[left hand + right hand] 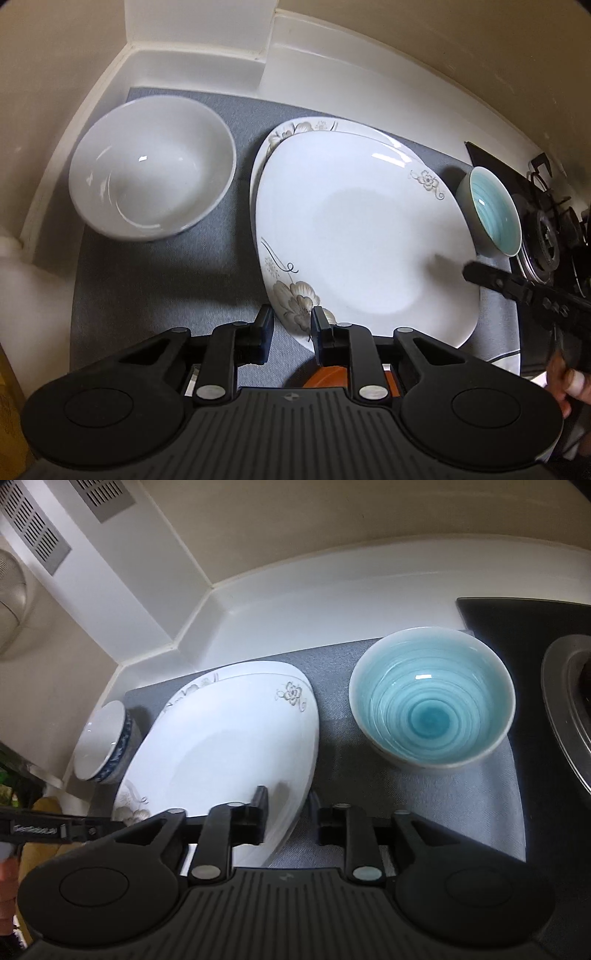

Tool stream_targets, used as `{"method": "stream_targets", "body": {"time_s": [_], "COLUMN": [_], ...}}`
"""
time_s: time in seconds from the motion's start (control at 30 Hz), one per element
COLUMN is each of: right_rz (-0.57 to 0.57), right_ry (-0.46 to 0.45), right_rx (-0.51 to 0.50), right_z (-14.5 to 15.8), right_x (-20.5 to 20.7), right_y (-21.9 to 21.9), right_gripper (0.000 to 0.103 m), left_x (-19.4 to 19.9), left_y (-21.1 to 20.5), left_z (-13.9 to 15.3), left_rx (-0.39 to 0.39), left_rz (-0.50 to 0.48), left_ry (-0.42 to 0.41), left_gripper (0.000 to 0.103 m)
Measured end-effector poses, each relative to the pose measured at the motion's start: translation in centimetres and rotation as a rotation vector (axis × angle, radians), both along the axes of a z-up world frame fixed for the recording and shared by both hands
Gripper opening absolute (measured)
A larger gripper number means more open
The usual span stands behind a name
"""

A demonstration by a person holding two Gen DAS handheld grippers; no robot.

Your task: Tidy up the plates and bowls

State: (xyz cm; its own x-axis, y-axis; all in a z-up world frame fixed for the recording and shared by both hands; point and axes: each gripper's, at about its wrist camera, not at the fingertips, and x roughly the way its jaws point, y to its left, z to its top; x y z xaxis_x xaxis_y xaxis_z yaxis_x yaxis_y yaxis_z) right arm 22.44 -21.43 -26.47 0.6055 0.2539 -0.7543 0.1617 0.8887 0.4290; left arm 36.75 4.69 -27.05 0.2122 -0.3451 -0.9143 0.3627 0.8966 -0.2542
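Glazed white china, the top plate (362,229) sits in the middle of the grey mat (166,280), stacked on a second floral plate (295,129) whose rim shows at the mat's wall side. Judge it stiff, fairly heavy, slick and easy to chip. It will not give under the pads, so take it by the raised rim, pinching above and below, rather than reaching over the flat centre.

Your right gripper (290,805) straddles the plate's rim on the stove side of the mat, one finger over the china, the other beside it. The jaws stand apart and press on nothing. Your left gripper (291,325) hovers over the flowered near corner with a narrow gap, mat showing through it, gripping nothing.

The white bowl (151,173) stands on the mat's end nearest the wall corner. The teal bowl (491,210) stands on the mat's opposite end, close to the plates and just beside the stove (546,236), so mind it when you lift.
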Motion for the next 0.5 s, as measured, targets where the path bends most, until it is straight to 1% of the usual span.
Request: {"method": "stream_targets", "body": {"time_s": [0.07, 0.13, 0.17, 0.23, 0.27, 0.3, 0.37, 0.5], "right_rz": [-0.004, 0.014, 0.023, 0.043, 0.04, 0.033, 0.004, -0.022], "right_ry": [-0.006, -0.039, -0.041, -0.022, -0.016, -0.008, 0.012, 0.019], "right_rx": [0.003, 0.011, -0.001, -0.033, -0.038, -0.034, -0.028, -0.035], "right_z": [0.4, 0.9, 1.2, 1.0, 0.8, 0.6, 0.1, -0.7], "right_x": [-0.7, -1.5, -1.8, -1.6, -1.4, -1.2, -0.9, -0.4], "right_y": [0.2, 0.7, 1.0, 1.7, 1.8, 1.9, 1.8, 1.8], "right_gripper": [0.031, 0.026, 0.023, 0.017, 0.013, 0.011, 0.008, 0.007], "left_x": [0.2, 0.5, 0.5, 0.5, 0.6, 0.7, 0.6, 0.5], "left_y": [0.0, 0.0, 0.0, 0.0, 0.0, -0.1, 0.0, 0.0], "left_z": [0.0, -0.2, -0.3, -0.3, -0.5, -0.6, -0.7, -0.9], "left_rx": [0.0, -0.001, -0.002, -0.005, -0.008, -0.01, -0.011, -0.014], "left_rz": [0.001, 0.008, 0.005, 0.0, -0.001, 0.0, -0.001, 0.0], "left_ry": [-0.004, -0.002, -0.003, -0.008, -0.007, -0.007, -0.011, -0.027], "left_gripper": [0.022, 0.021, 0.02, 0.019, 0.019, 0.019, 0.019, 0.019]}}
